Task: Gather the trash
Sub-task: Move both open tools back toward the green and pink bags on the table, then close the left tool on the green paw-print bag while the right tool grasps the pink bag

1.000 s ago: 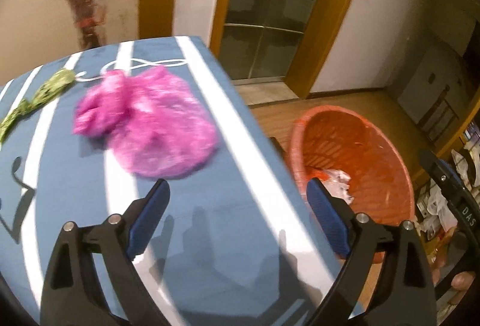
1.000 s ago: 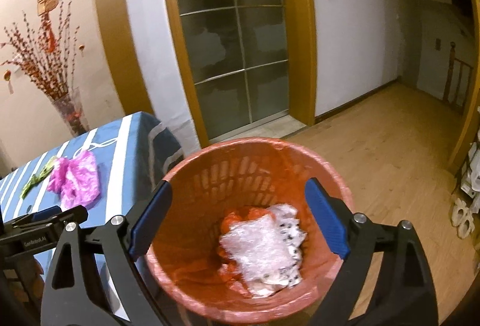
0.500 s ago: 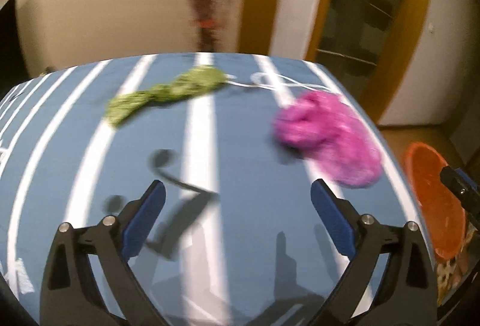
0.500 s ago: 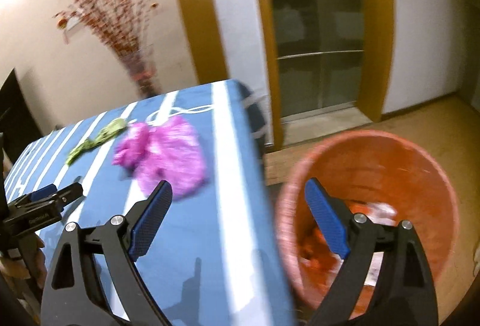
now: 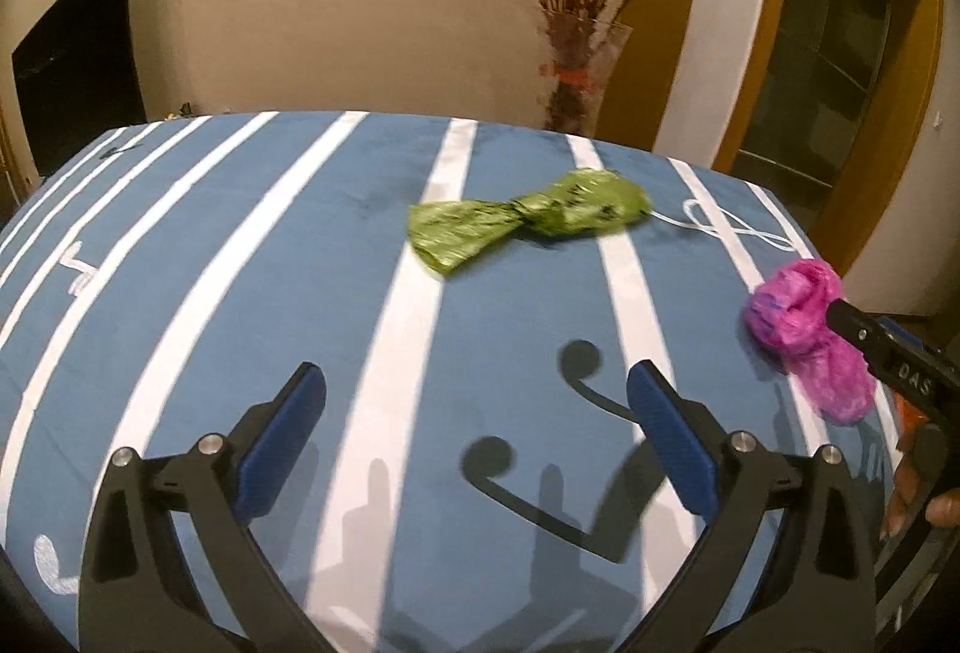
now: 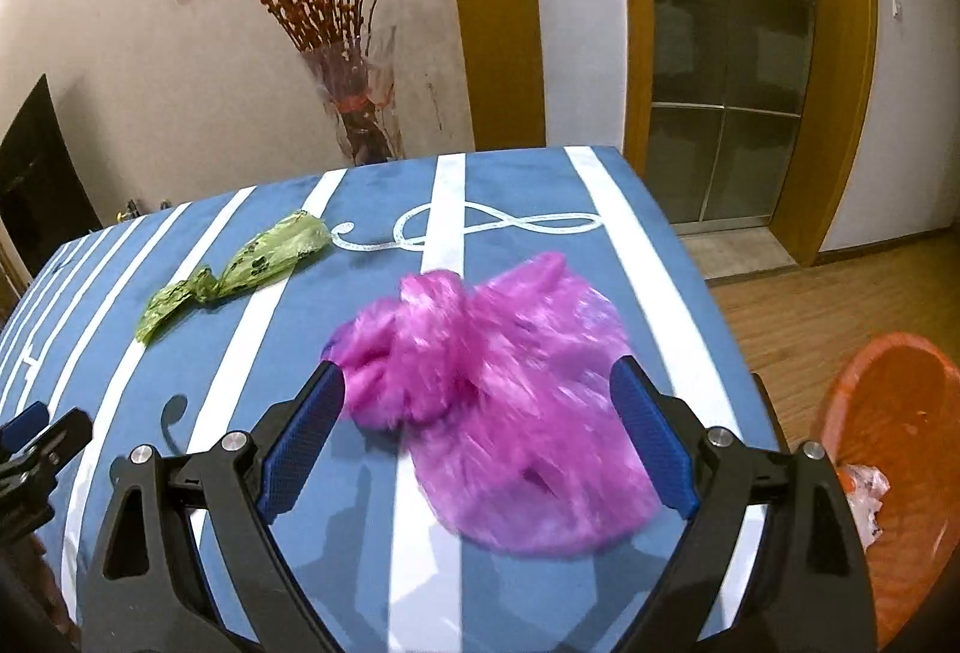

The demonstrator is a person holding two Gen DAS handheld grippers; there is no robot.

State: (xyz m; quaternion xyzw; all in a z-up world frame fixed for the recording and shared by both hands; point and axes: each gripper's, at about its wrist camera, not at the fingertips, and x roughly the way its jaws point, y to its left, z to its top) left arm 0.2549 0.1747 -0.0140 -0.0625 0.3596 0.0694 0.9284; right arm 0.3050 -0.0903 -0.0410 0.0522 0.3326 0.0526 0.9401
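A crumpled pink plastic bag (image 6: 510, 353) lies on the blue striped tablecloth (image 6: 528, 197) near its right edge. My right gripper (image 6: 477, 371) hovers open over it, and the bag shows between its blue pads (image 6: 300, 437) without being squeezed. A knotted green plastic bag (image 5: 528, 224) lies farther out, ahead of my left gripper (image 5: 474, 377), which is open and empty above bare cloth. In the left wrist view the pink bag (image 5: 798, 317) sits at the right, partly hidden by a right gripper finger (image 5: 888, 359). The green bag (image 6: 240, 272) lies left of the pink one.
An orange plastic basket (image 6: 894, 413) with crumpled wrappers in it stands on the wooden floor right of the table. A glass vase of red branches (image 5: 579, 71) stands behind the table's far edge. A dark screen (image 5: 72, 65) stands against the wall at far left.
Both grippers swung left, away from the basket and over the table. The right one went from above the basket to above the pink bag. The left one now faces the green bag.
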